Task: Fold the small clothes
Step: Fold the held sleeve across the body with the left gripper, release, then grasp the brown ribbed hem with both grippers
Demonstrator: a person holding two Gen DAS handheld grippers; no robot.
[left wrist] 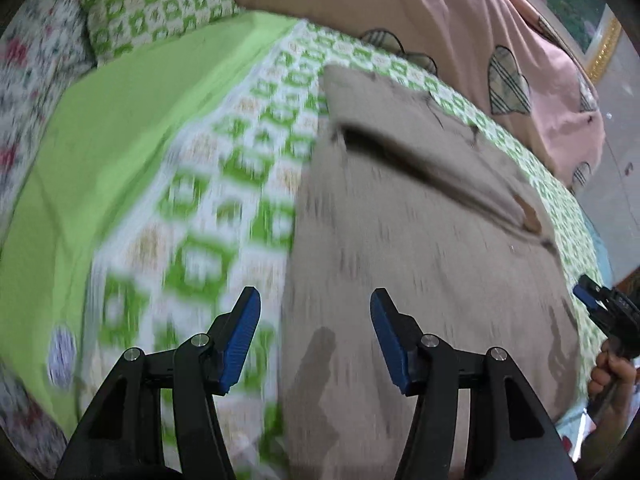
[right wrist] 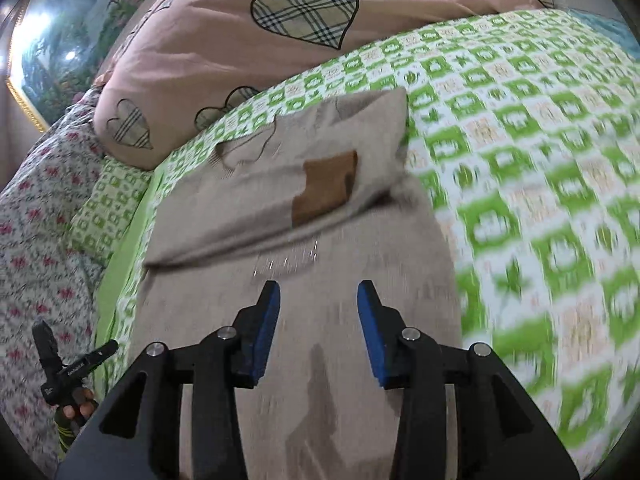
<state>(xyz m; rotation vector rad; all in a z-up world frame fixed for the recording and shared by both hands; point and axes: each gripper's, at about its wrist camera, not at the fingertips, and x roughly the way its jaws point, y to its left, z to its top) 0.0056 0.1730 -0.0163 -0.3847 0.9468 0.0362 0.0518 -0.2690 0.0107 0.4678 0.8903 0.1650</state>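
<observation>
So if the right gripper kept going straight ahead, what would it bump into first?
Most likely the beige garment: the open right gripper points at its folded-over part with the brown patch, though depth is unclear.

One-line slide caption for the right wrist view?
Open right gripper above a beige garment on a green checked bedsheet.

Left wrist view: the garment (left wrist: 420,240) lies on the bedspread (left wrist: 224,184), filling the centre and lower right of the frame. A folded part (left wrist: 420,140) lies across its upper end. The sheet (left wrist: 132,128) lies left of the bedspread; a pillow (left wrist: 156,4) sits at upper left. The quilt (left wrist: 420,12) lies behind the garment, along the top. The left gripper (left wrist: 315,336) stands at the bottom centre, above the garment's left edge; the right gripper (left wrist: 592,300) stands at the right edge.

Right wrist view: the right gripper (right wrist: 319,328) stands over the garment (right wrist: 304,280); the left gripper (right wrist: 72,360) stands at lower left.
</observation>
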